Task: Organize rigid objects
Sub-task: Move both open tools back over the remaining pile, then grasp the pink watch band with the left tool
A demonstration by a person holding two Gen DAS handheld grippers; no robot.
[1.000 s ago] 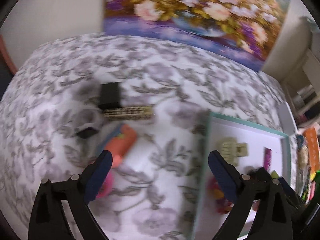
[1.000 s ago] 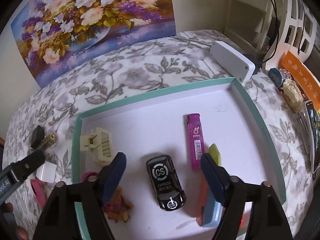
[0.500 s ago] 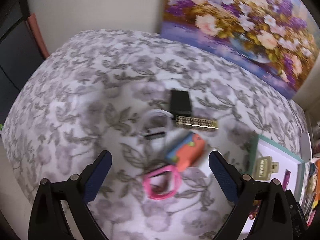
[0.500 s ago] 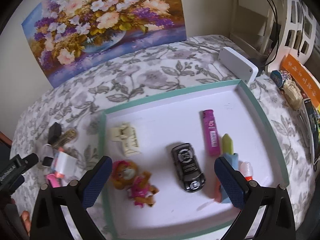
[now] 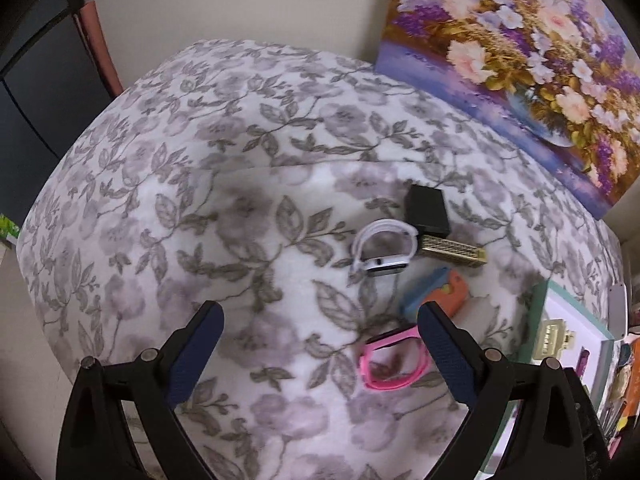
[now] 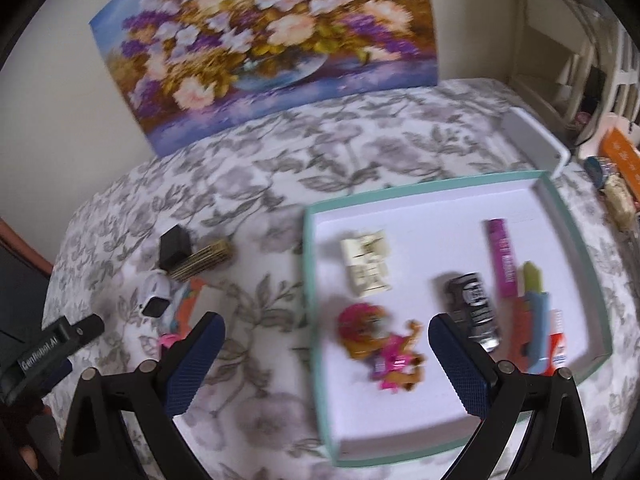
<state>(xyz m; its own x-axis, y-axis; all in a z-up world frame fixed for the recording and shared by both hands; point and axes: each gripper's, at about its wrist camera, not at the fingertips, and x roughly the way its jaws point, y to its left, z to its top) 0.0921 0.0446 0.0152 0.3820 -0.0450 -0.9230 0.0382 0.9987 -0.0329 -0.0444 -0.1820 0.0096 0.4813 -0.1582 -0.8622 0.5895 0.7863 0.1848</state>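
A floral tablecloth [image 5: 248, 184] fills both views, with a flower painting [image 6: 264, 40] at the upper edge. The teal-rimmed tray [image 6: 310, 280] lies right of centre in the right wrist view, holding a cream hair clip [image 6: 366, 266], a toy figure [image 6: 384, 344], a black toy car [image 6: 474, 306] and a purple lighter [image 6: 502, 258]. The right gripper [image 6: 326, 364] has its jaws spread, empty. The left gripper [image 5: 318, 354] is likewise spread and empty; a pink band [image 5: 394, 360] lies beside its right finger, and a white smartwatch [image 5: 384, 252] sits above centre.
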